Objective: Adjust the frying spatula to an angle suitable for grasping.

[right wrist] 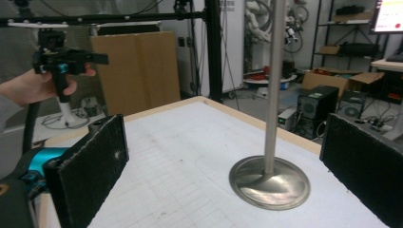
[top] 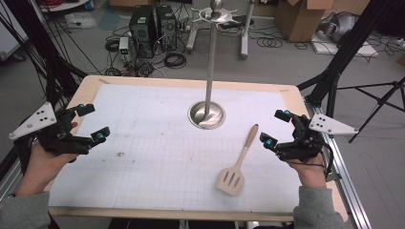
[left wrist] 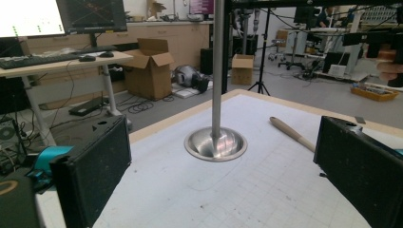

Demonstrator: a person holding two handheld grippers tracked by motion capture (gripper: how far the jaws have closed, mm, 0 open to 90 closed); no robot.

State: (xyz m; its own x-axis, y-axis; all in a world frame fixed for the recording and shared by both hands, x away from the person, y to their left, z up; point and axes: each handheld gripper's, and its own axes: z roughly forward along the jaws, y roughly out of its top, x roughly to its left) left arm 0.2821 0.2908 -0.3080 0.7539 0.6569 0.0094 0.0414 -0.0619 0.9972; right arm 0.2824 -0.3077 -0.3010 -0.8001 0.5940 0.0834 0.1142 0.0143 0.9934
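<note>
1. Seen from the high view, where your forearms come in from the bottom, the spatula [top: 237, 164] lies flat on the white gridded mat [top: 157, 157], on the right half of the table [top: 90, 83]. It is pale beige, with a slotted square blade toward you and a slim handle running up and slightly right, away from you. Your right gripper [top: 275, 128] hovers just beside the handle's far end, jaws apart and holding nothing. Your left gripper [top: 93, 122] hangs over the mat's left edge, well apart from the spatula, jaws also spread and empty. The steel stand [top: 208, 76] rises from its round base just beyond the handle tip.

2. From the left gripper view, both black jaws stand wide at the frame's sides with bare mat between them. The spatula's [left wrist: 291, 132] rounded handle shows right of the stand's [left wrist: 216, 137] base, pale and matte; its blade is hidden behind the right-hand jaw.

3. From the right gripper view, the jaws stand wide apart over the mat, with the stand's [right wrist: 271, 178] pole and base between them. Your left gripper [right wrist: 71, 59] shows farther off at upper left.
</note>
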